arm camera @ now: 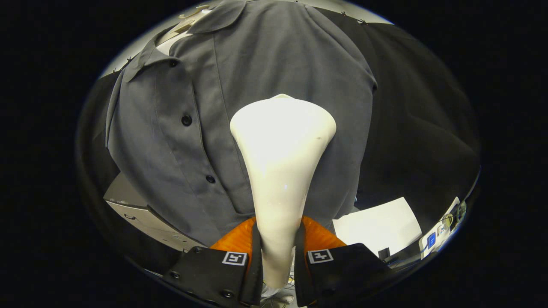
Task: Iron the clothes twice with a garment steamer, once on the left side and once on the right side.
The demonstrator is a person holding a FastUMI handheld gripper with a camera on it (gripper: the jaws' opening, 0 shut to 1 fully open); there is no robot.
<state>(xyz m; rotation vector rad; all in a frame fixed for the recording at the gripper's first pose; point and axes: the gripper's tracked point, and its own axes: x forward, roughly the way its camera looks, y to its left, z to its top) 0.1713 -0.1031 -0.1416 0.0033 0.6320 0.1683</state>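
On the hanger ahead, the shirt (274, 72) hangs buttoned, with the steamer (280, 145) head on the panel right of its placket. The gripper (277, 256) clamps the steamer's neck between both fingers; I'd draw it down slowly, head flat against the cloth.

The steamer (280, 171) hides part of the shirt (265, 64).
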